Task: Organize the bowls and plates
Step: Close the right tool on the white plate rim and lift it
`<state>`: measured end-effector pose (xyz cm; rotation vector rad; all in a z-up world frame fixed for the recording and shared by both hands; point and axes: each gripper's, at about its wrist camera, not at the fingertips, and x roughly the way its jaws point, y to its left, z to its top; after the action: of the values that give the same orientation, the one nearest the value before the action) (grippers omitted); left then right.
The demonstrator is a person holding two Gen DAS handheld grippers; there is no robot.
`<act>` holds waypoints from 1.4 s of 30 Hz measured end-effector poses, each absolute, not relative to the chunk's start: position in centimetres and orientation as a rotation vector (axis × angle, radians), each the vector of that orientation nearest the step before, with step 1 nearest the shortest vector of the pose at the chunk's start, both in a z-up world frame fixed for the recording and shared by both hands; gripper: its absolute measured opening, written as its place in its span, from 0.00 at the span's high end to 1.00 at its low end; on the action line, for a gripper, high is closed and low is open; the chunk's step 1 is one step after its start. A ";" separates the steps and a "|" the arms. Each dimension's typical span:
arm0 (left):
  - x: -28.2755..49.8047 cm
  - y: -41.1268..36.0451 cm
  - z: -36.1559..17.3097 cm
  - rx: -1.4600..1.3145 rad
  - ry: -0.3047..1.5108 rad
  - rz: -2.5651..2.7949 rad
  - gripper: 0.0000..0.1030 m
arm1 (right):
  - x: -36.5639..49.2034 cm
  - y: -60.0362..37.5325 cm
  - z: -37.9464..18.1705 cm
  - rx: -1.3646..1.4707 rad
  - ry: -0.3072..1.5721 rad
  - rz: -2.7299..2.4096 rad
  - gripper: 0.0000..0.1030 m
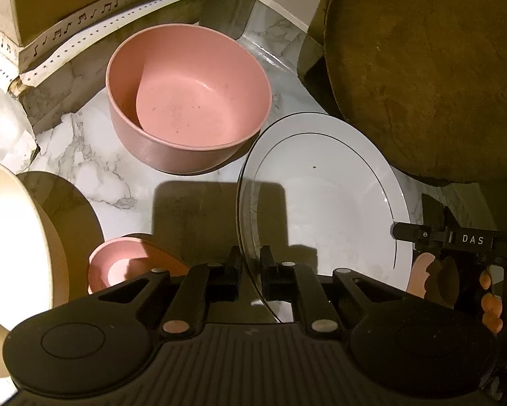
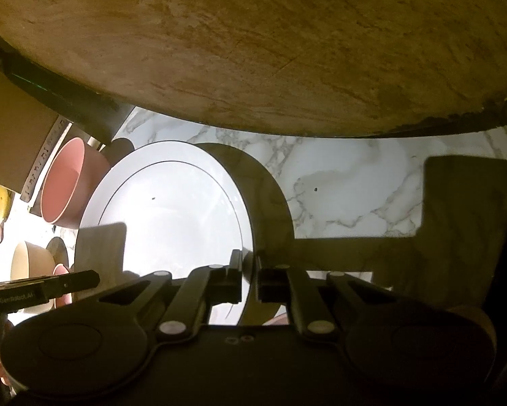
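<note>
While the pink bowl (image 1: 189, 101) sits beyond, both tools, left (image 1: 250, 264) and right (image 2: 250, 270), clamp the white plate's (image 1: 321, 203) opposite rims.

My left tongs (image 1: 251, 265) and right tongs (image 2: 250, 272) pinch opposite rims of the plate (image 1: 324, 203) over the surface (image 1: 94, 169), the large bowl (image 1: 189, 98) far left of it, the round board (image 1: 429, 67) far right, a small bowl (image 1: 118, 264) near left.

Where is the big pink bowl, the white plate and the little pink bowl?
big pink bowl (image 1: 189, 98), left wrist view, inside bottom.
white plate (image 1: 324, 182), left wrist view, flat middle.
little pink bowl (image 1: 118, 264), left wrist view, near its rim.
</note>
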<state>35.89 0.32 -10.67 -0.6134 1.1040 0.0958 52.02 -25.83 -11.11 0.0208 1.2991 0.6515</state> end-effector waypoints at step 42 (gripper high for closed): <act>31.6 1.5 -6.0 -0.498 0.979 -0.029 0.90 | 46.6 -26.3 -5.9 0.016 1.115 0.608 0.94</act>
<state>31.64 1.52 -5.98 -0.4977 0.9794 -0.0290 46.56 -26.34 -5.89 0.0163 1.1150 0.6077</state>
